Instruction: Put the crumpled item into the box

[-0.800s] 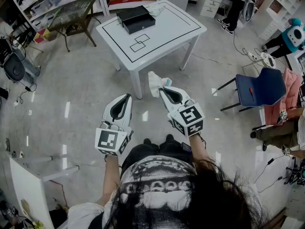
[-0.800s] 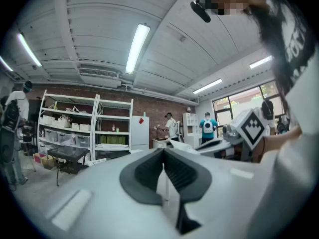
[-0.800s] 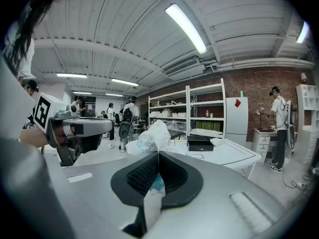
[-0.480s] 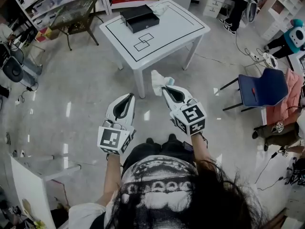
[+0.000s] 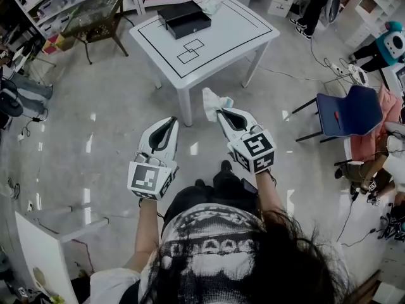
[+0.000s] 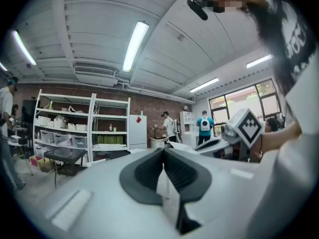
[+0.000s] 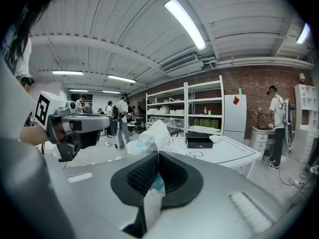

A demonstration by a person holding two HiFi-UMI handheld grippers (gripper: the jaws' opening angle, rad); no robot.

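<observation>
1. The crumpled item (image 5: 212, 101) is white with patches of blue print. That print is too small to read in the head view and too creased to read in the right gripper view (image 7: 149, 136). The cube behind each gripper carries black-and-white square markers and no letters.
2. The right gripper (image 5: 219, 111) is clenched on the crumpled item. In its own view (image 7: 158, 154) the two jaws pinch a blue-printed tail of it, and the rest bulges out past the tips.
3. The item's long axis runs roughly along the line of the right gripper. Its free end points away from the person, toward the table (image 5: 221, 40), and leans a little to that gripper's left.
4. The left gripper (image 5: 172, 119) has its jaws pressed together with nothing between them, as its own view (image 6: 163, 151) shows.
5. Both forearms reach forward from the body with the grippers side by side and apart. The tips angle slightly toward each other, and the right one is a little further ahead.
6. The black box (image 5: 185, 18) sits on the far part of the table, well beyond both sets of tips. In the right gripper view it lies straight ahead (image 7: 199, 141).
7. A blue chair (image 5: 345, 113) stands off to the right of the right gripper.
</observation>
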